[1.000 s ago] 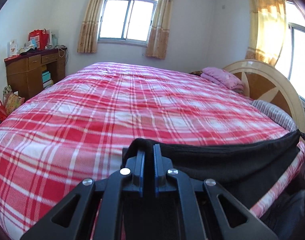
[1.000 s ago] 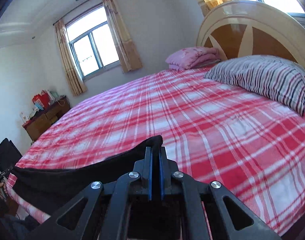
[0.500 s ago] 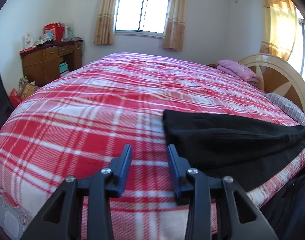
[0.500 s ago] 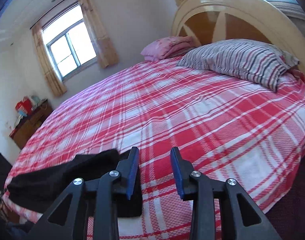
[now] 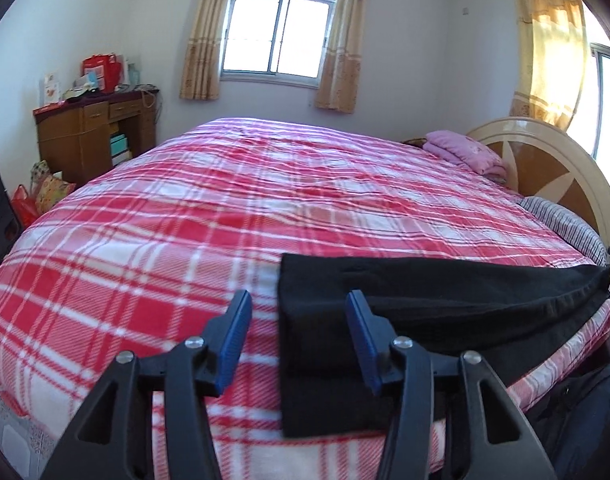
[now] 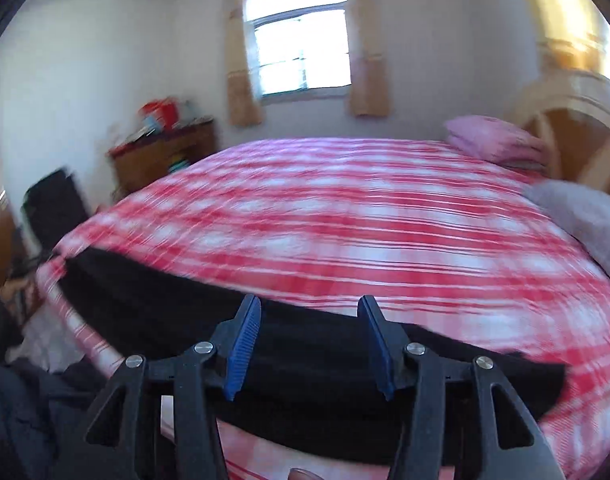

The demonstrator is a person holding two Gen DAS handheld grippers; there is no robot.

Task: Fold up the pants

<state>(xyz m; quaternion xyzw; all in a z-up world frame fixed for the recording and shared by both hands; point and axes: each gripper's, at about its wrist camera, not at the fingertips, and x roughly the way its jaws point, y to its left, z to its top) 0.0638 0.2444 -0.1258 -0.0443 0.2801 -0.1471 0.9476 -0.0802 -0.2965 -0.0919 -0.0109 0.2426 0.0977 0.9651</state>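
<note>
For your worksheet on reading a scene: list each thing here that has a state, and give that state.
Left tongs: open, holding nothing.
Right tongs: open, holding nothing.
Pants: folded lengthwise, flat on the bed's near edge.
Bed: made, plaid cover spread.
Curtains: drawn open.

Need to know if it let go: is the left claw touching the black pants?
Cannot tell. In the left wrist view the left claw is open, gripping nothing, but its right finger overlaps the black pants with no visible gap.

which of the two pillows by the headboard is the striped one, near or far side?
The near one: the striped pillow lies closer to the pants; the pink pillow sits farther back.
</note>
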